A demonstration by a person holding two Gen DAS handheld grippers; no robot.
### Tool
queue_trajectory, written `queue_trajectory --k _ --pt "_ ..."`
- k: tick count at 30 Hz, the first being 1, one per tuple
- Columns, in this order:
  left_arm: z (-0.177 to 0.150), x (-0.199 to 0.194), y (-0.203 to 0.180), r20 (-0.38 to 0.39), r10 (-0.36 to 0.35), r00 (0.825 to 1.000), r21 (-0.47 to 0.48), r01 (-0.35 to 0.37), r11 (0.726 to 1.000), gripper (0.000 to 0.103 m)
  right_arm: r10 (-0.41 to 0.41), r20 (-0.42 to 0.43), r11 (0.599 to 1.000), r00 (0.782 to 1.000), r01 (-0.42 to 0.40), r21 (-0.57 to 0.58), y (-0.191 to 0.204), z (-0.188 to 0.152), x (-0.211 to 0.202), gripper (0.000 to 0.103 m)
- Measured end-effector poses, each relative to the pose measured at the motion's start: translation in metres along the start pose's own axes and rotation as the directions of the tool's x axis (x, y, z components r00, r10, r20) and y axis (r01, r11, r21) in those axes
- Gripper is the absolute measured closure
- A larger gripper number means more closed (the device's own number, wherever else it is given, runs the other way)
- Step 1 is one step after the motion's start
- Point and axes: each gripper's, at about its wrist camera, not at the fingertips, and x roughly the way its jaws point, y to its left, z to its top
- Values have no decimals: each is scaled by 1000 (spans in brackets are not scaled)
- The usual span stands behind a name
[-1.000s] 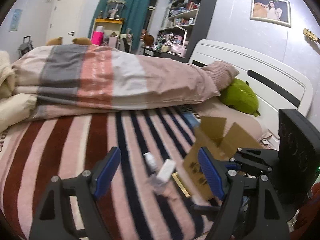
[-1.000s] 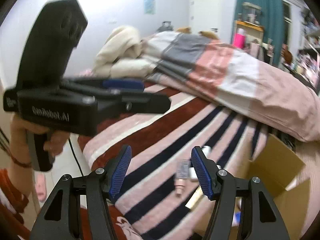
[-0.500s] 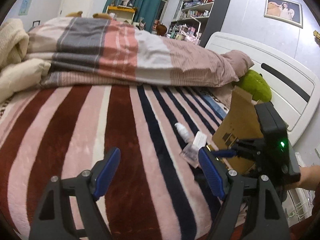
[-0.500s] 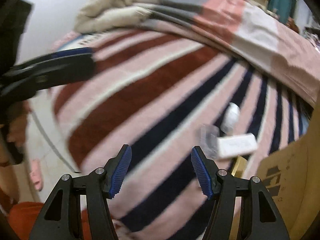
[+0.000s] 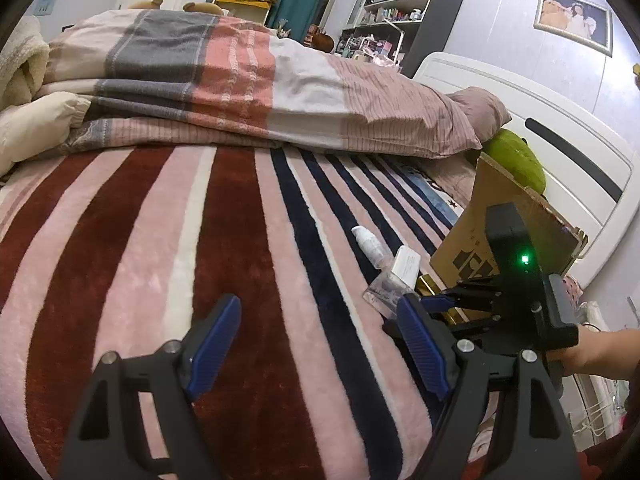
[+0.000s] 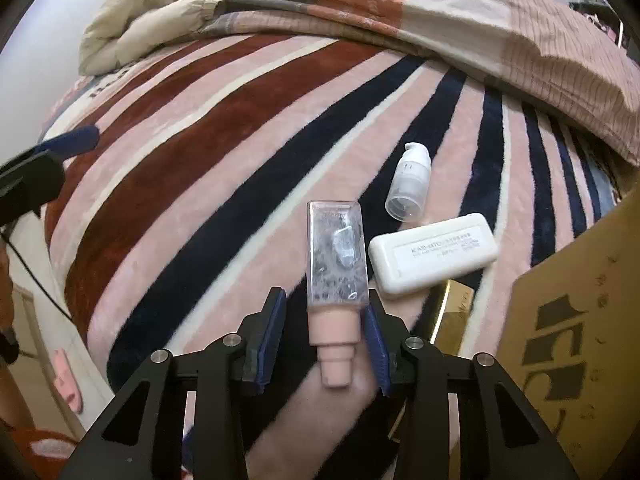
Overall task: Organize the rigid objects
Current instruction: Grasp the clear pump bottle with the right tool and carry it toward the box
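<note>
Striped plush blanket (image 6: pixel 208 168) covers the bed I'm working over, with a folded quilt (image 5: pixel 240 76) heaped along its far edge. Starting at the left, my left gripper (image 5: pixel 320 344) hangs over bare stripes with its jaws wide and nothing between them; I read it as parked out of the way while the other hand works. Moving right, my right gripper (image 6: pixel 325 342) has its jaws closing around the pink neck of the clear square bottle (image 6: pixel 337 258), which lies flat on the blanket with its pump end toward me. The right pad sits against the neck, but a gap shows on the left side, so I judge the grip not yet made. Taking it by the narrow neck makes sense, since the body is wider. Just right of it lie a small white pump bottle (image 6: pixel 409 188), a white case (image 6: pixel 434 254) and a gold bar (image 6: pixel 454 314) partly under that case. Farthest right stands the cardboard box (image 6: pixel 576 320), probably where these go.
</note>
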Motion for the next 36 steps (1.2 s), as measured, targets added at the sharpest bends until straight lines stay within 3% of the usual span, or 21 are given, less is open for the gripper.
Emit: queue_trajectory --k 2,6,10,14,18,20,22,29,36 --pt "0 0 -1 -4 3 1000 -3 -3 1000 25 -3 9 1000 1000 3 5 1 0 1 80" --pt "1 -3 -7 -11 -19 1000 0 19 1000 25 -7 53 1000 999 8 -28 9 -3 -4 81" --pt "6 -8 -22 -11 -46 999 13 46 999 25 50 107 997 993 -44 -65 23 -3 -27 81" --pt "17 -18 -44 3 -129 992 22 129 991 25 134 172 983 976 -110 -144 47 -1 -68 81" --pt "33 -29 -68 17 -166 986 18 166 986 26 193 229 967 954 -145 -208 59 2 -108 81" --pt "43 -35 -82 24 -177 984 37 176 984 41 209 269 961 940 -147 -234 58 2 -130 81" --pt "54 -40 -98 44 -171 984 56 169 984 45 208 304 961 930 -136 -241 54 3 -147 81" --pt "84 -33 -154 52 -194 980 113 187 976 45 171 382 970 908 -87 -228 15 -2 -196 81" --pt "110 9 -212 -19 -230 973 154 230 961 45 99 418 988 903 -41 -146 -45 -16 -221 81"
